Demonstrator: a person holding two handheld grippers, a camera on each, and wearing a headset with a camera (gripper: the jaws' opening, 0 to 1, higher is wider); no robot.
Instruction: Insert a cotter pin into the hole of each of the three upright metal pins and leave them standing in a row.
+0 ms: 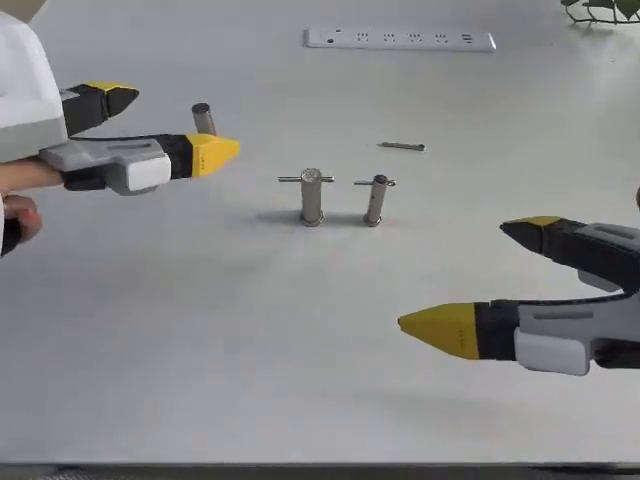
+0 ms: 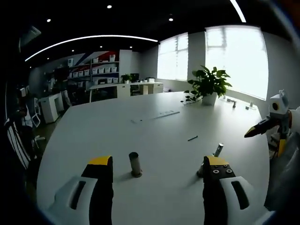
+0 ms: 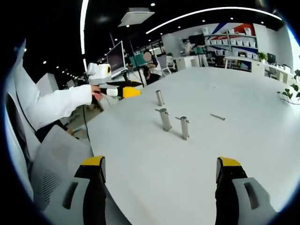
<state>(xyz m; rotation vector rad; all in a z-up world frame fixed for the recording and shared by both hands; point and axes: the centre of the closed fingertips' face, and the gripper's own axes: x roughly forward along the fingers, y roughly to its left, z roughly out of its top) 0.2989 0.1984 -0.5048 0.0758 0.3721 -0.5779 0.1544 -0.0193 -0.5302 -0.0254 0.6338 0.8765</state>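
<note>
Three upright metal pins stand on the white table point(image 1: 200, 330). The middle pin point(image 1: 311, 195) and the right pin point(image 1: 376, 199) each carry a cotter pin through the top. The third pin point(image 1: 203, 118) at the left is bare; in the left gripper view it point(image 2: 135, 164) stands between the jaws of my left gripper point(image 2: 158, 164), a little ahead of them. A loose cotter pin point(image 1: 402, 146) lies behind the right pin. My left gripper point(image 1: 175, 125) is open around the bare pin's height. My right gripper point(image 1: 458, 277) hangs open at the front right, holding nothing; from it the pins point(image 3: 165, 118) lie well ahead.
A white power strip point(image 1: 400, 39) lies at the table's far edge, with a plant point(image 1: 600, 10) at the far right corner. In the right gripper view a person's white sleeve point(image 3: 61, 101) holds the left gripper point(image 3: 124, 91). Desks and shelves stand beyond the table.
</note>
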